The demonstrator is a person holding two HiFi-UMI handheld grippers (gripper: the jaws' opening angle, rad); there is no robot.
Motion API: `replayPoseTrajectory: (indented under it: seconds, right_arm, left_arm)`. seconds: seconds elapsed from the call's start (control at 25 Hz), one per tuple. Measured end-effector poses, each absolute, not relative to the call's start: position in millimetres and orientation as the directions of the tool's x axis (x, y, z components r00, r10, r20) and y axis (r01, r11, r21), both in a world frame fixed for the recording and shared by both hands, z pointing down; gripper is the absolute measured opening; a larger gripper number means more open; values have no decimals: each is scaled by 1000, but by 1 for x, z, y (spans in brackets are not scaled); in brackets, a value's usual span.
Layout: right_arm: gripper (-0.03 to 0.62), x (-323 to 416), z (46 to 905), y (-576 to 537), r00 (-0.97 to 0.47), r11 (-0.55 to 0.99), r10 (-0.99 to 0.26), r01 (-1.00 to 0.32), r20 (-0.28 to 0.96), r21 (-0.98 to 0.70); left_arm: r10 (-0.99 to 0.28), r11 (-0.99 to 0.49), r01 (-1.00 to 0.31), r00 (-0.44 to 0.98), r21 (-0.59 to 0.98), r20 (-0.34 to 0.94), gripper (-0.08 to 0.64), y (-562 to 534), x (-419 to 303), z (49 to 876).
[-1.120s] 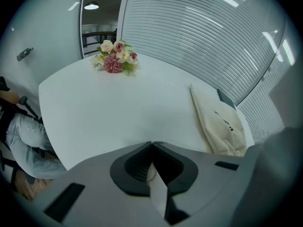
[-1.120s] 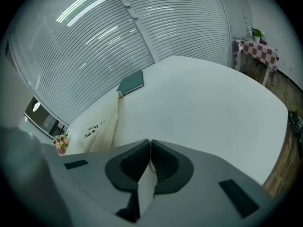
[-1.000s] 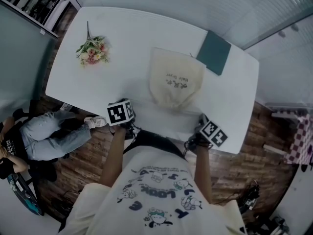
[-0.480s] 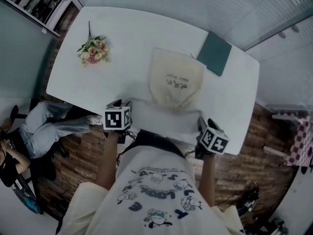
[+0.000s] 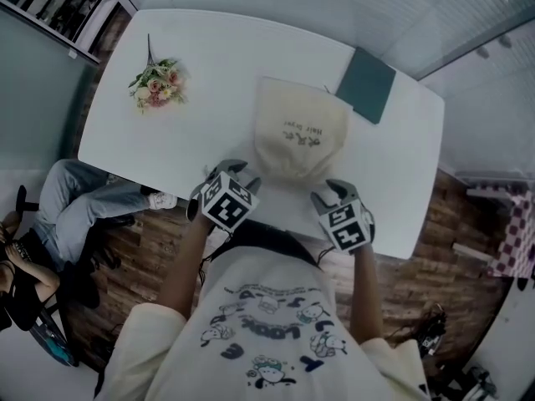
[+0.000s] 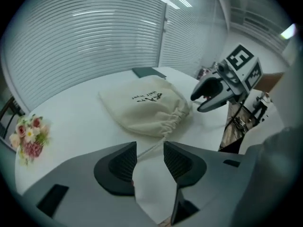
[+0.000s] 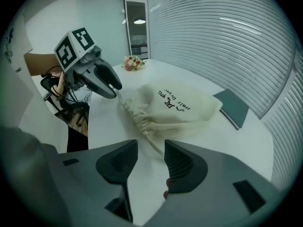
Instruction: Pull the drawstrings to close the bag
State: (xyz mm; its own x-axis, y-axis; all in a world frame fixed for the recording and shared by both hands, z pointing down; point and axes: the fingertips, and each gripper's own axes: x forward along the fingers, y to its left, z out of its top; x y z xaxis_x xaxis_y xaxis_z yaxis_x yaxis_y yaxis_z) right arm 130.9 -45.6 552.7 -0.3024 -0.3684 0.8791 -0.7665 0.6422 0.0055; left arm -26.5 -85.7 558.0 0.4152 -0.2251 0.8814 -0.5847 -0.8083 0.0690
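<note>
A cream cloth drawstring bag [image 5: 299, 136] lies on the white table [image 5: 209, 82], its gathered mouth towards the near edge. The left gripper [image 5: 240, 175] and right gripper [image 5: 328, 192] hover either side of that mouth. Their jaws have just been opening and now grasp nothing. A cream drawstring cord [image 7: 151, 143] trails loose under each gap.

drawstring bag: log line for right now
drawstring bag mouth gathered | left gripper just opened, left drawstring between jaws, unpinched | right gripper just opened, right drawstring between jaws, unpinched
</note>
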Motion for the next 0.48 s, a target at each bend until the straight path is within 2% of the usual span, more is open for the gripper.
replayPoseTrajectory:
  seconds: [0.2, 0.36, 0.48]
  right_arm:
    - [167, 122, 564, -46, -291, 727, -282, -687, 914, 6]
    - [155, 119, 571, -46, -254, 806, -240, -590, 937, 46]
    - [107, 121, 575, -46, -211, 839, -220, -538, 953, 75]
  left_arm:
    - [-157, -904, -426, 392, 27, 906, 199, -78, -9, 570]
    - [-98, -936, -348, 381, 44, 919, 199, -73, 1, 575]
    - [-81, -953, -300, 351, 30, 933, 199, -71, 4, 580]
